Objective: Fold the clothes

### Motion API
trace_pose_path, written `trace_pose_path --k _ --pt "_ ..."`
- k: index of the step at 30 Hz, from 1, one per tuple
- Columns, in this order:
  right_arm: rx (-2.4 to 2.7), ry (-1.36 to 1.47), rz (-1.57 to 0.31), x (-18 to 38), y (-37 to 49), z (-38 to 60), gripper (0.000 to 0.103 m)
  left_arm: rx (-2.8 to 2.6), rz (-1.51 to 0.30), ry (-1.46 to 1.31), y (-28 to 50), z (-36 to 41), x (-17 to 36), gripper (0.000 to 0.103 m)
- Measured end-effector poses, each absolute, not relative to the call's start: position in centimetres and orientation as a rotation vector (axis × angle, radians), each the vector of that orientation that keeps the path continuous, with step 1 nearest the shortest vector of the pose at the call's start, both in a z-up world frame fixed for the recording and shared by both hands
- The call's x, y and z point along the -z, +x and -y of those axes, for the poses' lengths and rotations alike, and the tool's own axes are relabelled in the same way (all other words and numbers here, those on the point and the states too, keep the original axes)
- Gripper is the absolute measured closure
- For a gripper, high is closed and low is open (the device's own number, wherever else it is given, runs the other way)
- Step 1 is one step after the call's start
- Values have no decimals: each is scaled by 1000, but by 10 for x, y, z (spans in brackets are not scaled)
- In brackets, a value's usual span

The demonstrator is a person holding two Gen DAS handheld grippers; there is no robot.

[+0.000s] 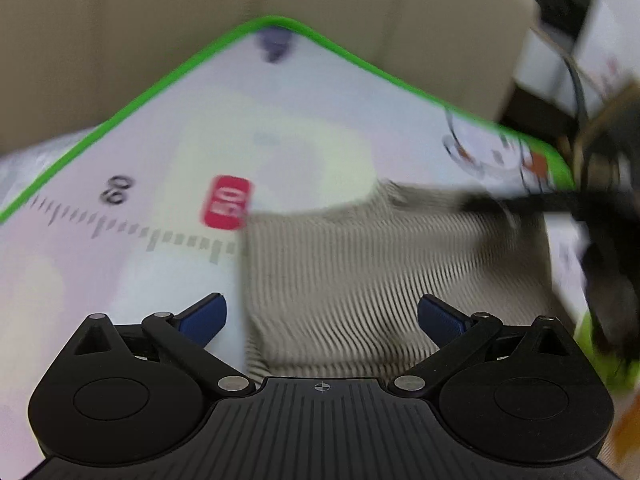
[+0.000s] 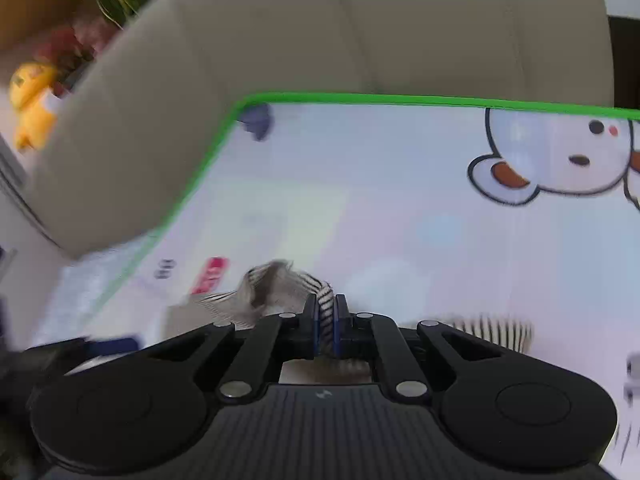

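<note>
Striped garment: beige knit with fine dark ribbing, lying on a pale play mat with a green border. In the left wrist view it spreads directly ahead of and between the two blue finger pads, its left edge running just inside the left pad. In the right wrist view a bunched fold of it rises just ahead and to the left of the fingers, and a flat striped portion lies to their right.

Sofa: beige upholstery, beyond the far edge of the mat in both views.

Mat markings: a cartoon animal print ahead and to the right of the right fingers; a ruler scale and a red label ahead and to the left of the left fingers.

Right gripper: fingers closed, pads pinching a narrow strip of the striped fabric between them. This gripper also appears as a blurred dark shape at the right edge of the left wrist view, at the garment's far corner.

Left gripper: fingers spread wide, pads apart, nothing clamped; the garment lies beneath the gap.
</note>
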State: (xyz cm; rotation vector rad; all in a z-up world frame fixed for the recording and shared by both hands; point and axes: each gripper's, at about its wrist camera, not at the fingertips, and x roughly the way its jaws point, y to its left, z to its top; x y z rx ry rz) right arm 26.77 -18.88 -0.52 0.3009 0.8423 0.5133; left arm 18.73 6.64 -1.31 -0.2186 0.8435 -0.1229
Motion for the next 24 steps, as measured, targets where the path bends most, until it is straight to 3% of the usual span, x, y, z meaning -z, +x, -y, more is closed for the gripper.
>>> trace_pose_path --k 6,12,24 --pt "-654 338 -885 -20 200 185 97 62 -746 -342 186 -100 -26 0" --pt "-659 297 -975 -4 154 185 98 140 -646 -352 165 -101 -56 0" --pt "-512 193 -1104 38 149 192 100 177 -693 -242 150 -76 -58 0"
